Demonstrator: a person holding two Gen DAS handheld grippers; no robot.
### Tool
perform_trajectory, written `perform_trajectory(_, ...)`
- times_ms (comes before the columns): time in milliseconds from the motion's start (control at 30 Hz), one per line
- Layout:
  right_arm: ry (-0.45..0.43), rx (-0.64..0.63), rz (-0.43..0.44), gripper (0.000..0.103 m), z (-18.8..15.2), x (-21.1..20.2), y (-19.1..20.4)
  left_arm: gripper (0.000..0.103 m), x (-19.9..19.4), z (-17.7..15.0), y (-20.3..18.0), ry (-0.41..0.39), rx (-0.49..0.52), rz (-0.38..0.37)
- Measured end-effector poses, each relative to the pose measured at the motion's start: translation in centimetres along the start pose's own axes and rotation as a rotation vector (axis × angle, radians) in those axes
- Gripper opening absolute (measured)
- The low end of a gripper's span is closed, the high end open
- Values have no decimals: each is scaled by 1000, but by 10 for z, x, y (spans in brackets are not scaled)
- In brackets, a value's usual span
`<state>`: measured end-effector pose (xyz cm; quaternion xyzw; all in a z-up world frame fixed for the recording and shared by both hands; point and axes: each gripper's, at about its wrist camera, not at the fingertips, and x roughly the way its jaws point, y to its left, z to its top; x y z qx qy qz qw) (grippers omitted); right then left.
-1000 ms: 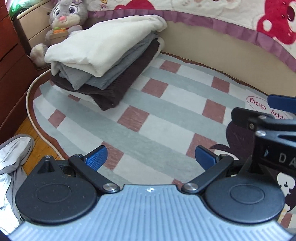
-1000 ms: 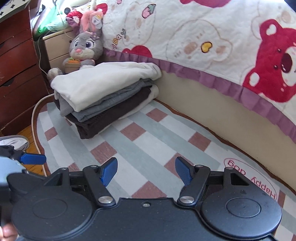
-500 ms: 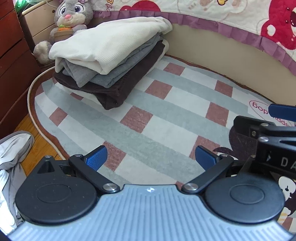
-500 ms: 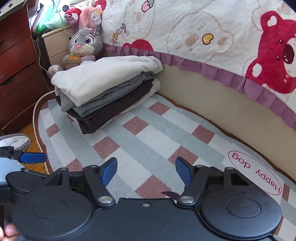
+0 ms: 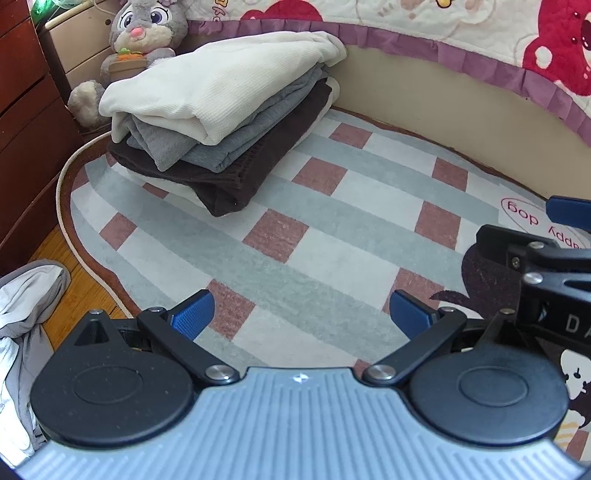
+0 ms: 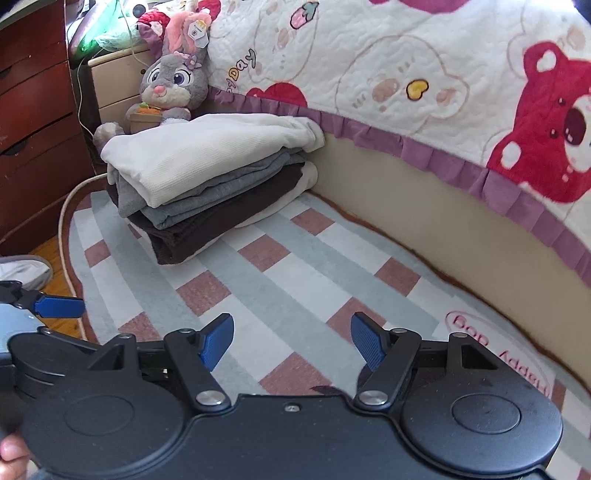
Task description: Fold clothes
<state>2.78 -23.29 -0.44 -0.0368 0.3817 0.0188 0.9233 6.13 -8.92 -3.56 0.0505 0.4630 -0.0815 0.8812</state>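
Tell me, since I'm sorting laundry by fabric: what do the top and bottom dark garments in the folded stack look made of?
Cream top garment: probably waffle-knit cotton, matte, fine grid texture. Dark brown garment: apparently ribbed knit, matte, fine parallel ridges at its edge.

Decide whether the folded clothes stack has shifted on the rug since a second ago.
No. The folded clothes stack has kept its place: its dark bottom corner lies beside the same reddish square of the rug, with the plush rabbit behind it.

Plush rabbit [image 6: 173,88] beside checked rug [image 5: 332,236], bear bedspread [image 6: 424,74].
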Motion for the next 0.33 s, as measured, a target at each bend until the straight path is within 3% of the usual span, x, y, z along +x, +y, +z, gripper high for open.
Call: perform_trajectory(333,-11,-38,-25,75,0,-2,3,103,2,-1,1,1,10,5)
